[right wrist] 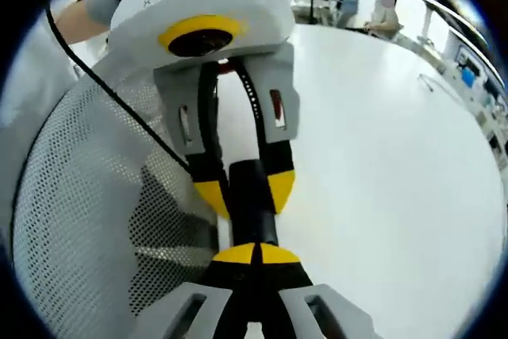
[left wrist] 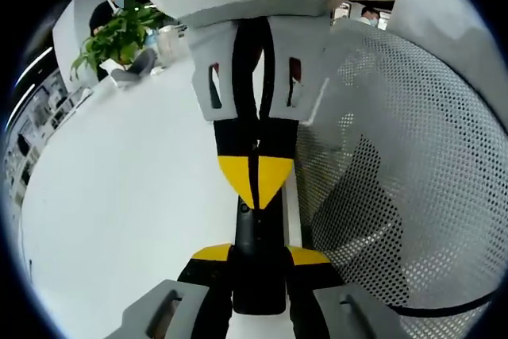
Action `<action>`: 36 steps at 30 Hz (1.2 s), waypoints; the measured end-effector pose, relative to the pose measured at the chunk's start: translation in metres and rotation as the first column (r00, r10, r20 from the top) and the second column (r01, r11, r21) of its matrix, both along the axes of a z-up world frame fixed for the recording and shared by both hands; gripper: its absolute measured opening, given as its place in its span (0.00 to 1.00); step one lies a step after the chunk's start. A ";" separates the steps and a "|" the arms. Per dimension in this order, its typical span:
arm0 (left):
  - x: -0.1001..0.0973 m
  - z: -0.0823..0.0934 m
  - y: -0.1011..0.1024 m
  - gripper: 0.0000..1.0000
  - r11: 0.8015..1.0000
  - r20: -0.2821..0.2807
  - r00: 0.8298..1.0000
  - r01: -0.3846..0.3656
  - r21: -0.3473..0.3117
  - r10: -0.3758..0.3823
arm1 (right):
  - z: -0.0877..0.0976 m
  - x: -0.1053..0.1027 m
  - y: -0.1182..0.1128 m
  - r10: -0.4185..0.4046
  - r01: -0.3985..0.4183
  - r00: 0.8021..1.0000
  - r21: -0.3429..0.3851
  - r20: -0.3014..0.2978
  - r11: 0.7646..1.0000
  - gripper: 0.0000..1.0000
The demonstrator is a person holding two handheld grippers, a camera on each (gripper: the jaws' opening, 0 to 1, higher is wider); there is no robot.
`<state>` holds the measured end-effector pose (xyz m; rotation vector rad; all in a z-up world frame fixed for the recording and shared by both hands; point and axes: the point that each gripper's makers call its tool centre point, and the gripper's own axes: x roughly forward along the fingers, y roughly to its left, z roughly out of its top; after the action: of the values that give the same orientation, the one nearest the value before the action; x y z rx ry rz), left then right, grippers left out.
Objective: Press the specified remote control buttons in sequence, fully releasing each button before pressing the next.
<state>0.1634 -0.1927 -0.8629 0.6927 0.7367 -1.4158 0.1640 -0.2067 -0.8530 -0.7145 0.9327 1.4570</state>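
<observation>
White bench spreads wide under everything, and a green plant sits far off at its back edge. A white mesh chair back stands right beside the bench.

Two hand-held grippers face each other over the bench edge. The left hand-held gripper is clamped on a black remote control, one jaw on each side, so the remote stays put and does not slide. The right hand-held gripper has its yellow tips pinched together, empty, touching the top of the remote control. I think the tips are pinched to make one small point for poking a button.

The left hand-held gripper's white body has "KENSE" written on it. I cannot read any words on the remote.
</observation>
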 end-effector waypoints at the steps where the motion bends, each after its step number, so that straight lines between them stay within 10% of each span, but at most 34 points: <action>1: 0.000 0.000 -0.001 0.25 1.000 0.001 1.000 -0.005 -0.002 0.005 | 0.000 0.000 0.000 0.018 -0.018 1.000 -0.006 -0.003 1.000 0.00; 11: 0.000 0.001 0.000 0.25 0.999 0.004 0.999 -0.033 -0.029 0.034 | -0.002 -0.004 0.000 0.273 -0.265 0.936 -0.066 0.224 0.962 0.00; 16: 0.000 0.001 0.000 0.25 0.999 0.004 0.999 -0.033 -0.025 0.033 | 0.001 -0.001 0.001 0.061 -0.068 0.993 0.063 0.103 0.996 0.00; 21: 0.001 0.001 0.000 0.25 0.999 -0.001 0.999 -0.042 -0.025 0.042 | 0.005 0.012 -0.003 -0.083 0.082 0.997 0.121 0.000 0.989 0.00; 36: 0.001 0.000 -0.002 0.25 0.998 -0.002 0.999 -0.048 -0.026 0.048 | 0.000 0.008 -0.002 0.004 -0.002 0.998 0.030 -0.060 1.000 0.00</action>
<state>0.1642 -0.1945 -0.8624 0.6495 0.7305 -1.3796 0.1724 -0.2082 -0.8531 -0.6537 0.9537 1.4993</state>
